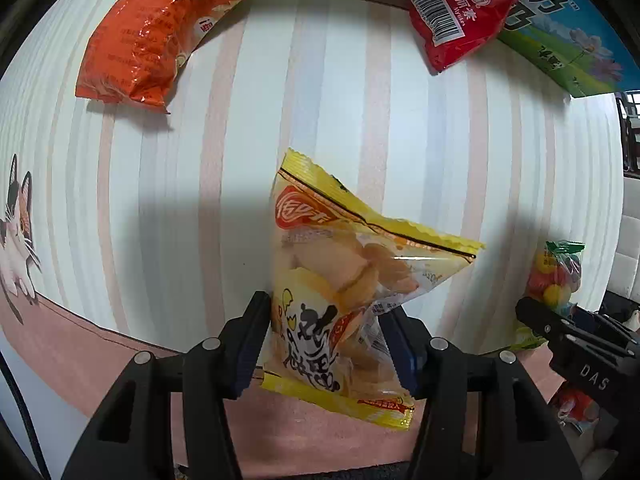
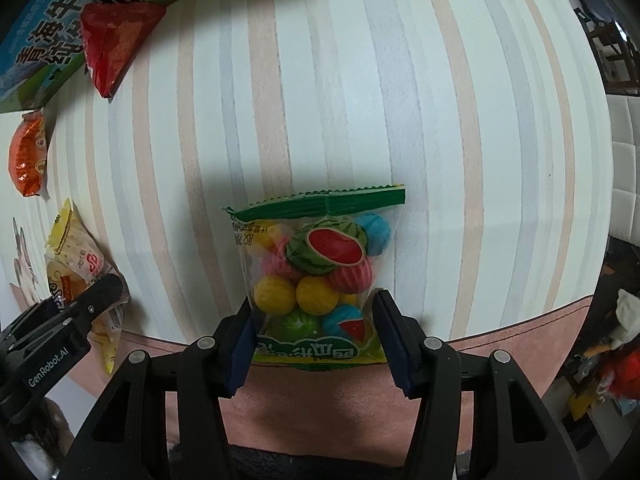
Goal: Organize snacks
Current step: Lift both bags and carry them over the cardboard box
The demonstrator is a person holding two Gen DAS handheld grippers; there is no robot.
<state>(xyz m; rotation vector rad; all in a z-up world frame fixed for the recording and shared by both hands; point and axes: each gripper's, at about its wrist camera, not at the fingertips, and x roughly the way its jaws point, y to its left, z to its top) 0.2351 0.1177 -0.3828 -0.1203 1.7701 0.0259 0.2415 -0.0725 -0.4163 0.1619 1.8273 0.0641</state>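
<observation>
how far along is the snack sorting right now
Nothing looks sorted yet. In hand: the left hand-held gripper is closed on the yellow biscuit packet, and the right hand-held gripper on the gumball bag. Left: the orange packet and red packet lie loose by the milk carton.

- My gripper's fingers [image 1: 256,336] look like matt black plastic.
- The yellow snack bag [image 1: 360,280] is glossy, crinkled film.
- The striped tablecloth [image 2: 360,100] looks matt, faintly textured.
</observation>
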